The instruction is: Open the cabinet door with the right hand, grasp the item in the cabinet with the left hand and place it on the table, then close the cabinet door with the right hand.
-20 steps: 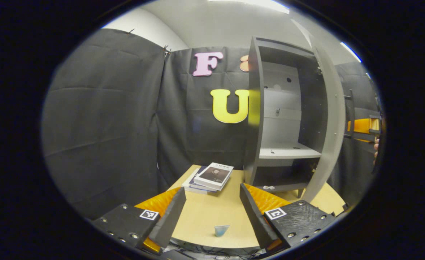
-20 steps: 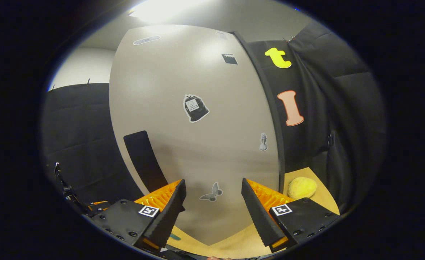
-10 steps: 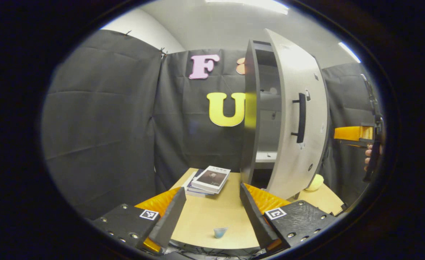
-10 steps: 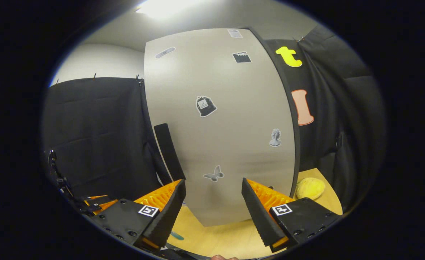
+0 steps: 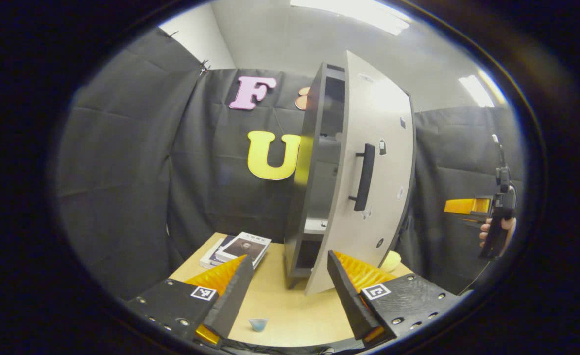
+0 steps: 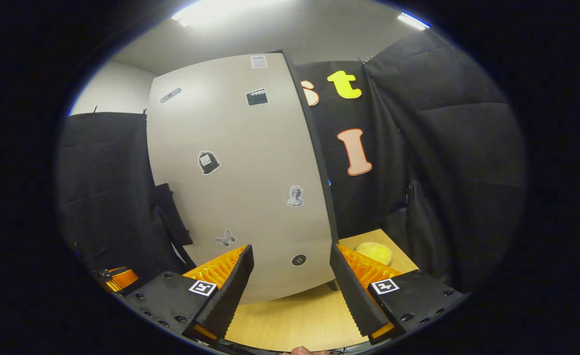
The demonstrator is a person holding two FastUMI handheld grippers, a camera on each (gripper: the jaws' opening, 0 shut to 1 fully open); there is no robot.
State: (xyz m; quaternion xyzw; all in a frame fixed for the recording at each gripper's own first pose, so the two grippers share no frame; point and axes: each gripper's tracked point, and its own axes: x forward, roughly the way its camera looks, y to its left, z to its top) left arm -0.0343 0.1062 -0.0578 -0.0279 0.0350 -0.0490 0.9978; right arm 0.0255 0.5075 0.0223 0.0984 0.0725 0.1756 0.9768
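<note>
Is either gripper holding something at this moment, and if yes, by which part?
Nothing is held. The left gripper is open over the table, and the right gripper is open in front of the cabinet door, not touching it.

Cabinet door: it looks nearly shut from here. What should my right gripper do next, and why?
Probably push the cabinet door the last bit closed with the right gripper. The left gripper view shows a gap between the door and the cabinet. The right gripper is open, facing the door's front, apparently not touching it.
</note>
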